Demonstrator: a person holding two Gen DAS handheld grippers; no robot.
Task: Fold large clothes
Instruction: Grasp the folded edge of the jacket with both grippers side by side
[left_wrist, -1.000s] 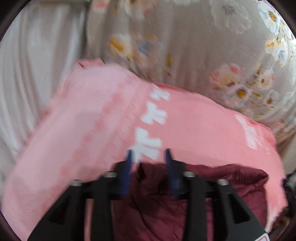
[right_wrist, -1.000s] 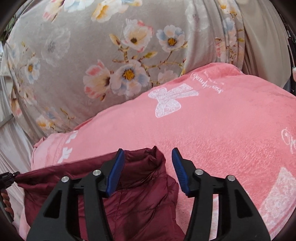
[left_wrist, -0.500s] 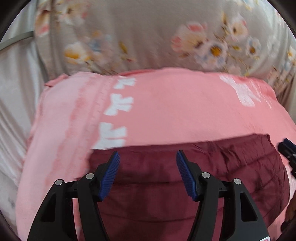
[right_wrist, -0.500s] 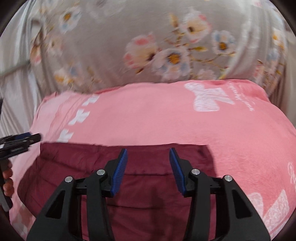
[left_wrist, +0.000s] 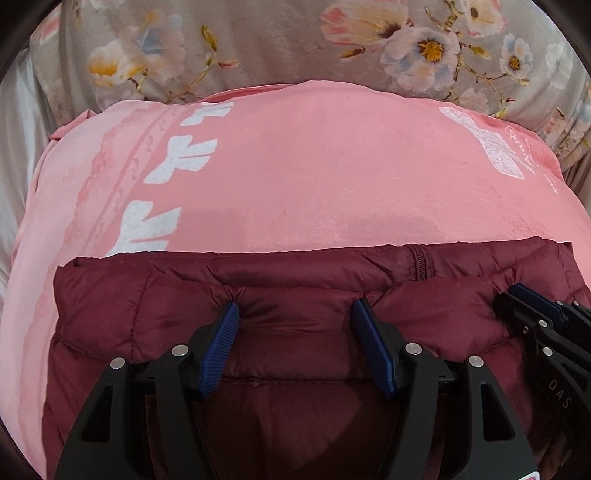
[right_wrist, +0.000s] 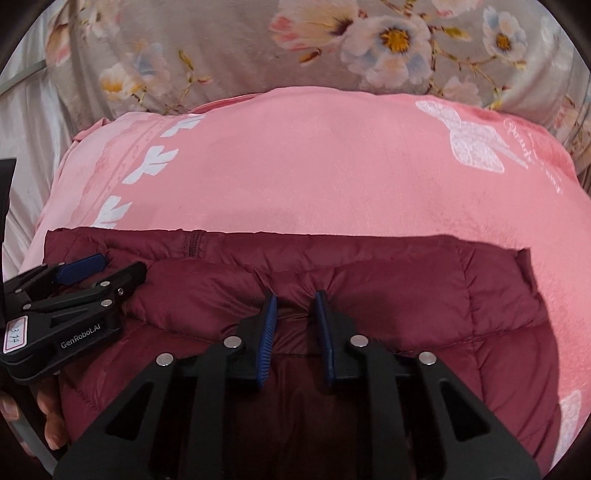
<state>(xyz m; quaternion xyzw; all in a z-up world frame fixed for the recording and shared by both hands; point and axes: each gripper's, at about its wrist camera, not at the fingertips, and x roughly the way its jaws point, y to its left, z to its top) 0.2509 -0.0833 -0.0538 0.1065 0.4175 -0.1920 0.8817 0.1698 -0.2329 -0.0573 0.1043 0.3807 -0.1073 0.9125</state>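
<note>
1. Left wrist view: dark maroon quilted puffer jacket (left_wrist: 295, 295) lies flat on a pink plush blanket (left_wrist: 332, 184) printed with white bow shapes; jacket fills the lower part of the picture, its far edge straight across the blanket
2. Left gripper (left_wrist: 295, 314), black with blue ribbed pads, has its jaws standing wide; both tips press down into the puffy jacket fabric, which dimples under each tip. A padded ridge lies between the pads, not pinched — jaws apart, clamping nothing
3. A zip (left_wrist: 419, 264) shows near the jacket's far edge, to the right of the left gripper
4. Right wrist view: right gripper (right_wrist: 295, 306) sits on the same jacket, to the right of the zip. Its jaws have just been closing; now narrow, with a small fold of maroon fabric bunched between the blue pads. Whether the pads truly pinch it, cannot tell
5. The two grippers are side by side along the jacket's far band, near each other, not touching
6. Fingertips of a hand (right_wrist: 51, 417) show at the lower left edge of the right view, under the left gripper's body
7. Behind the blanket: grey fabric with a flower print (left_wrist: 277, 40); pale sheet (left_wrist: 18, 122) at far left
</note>
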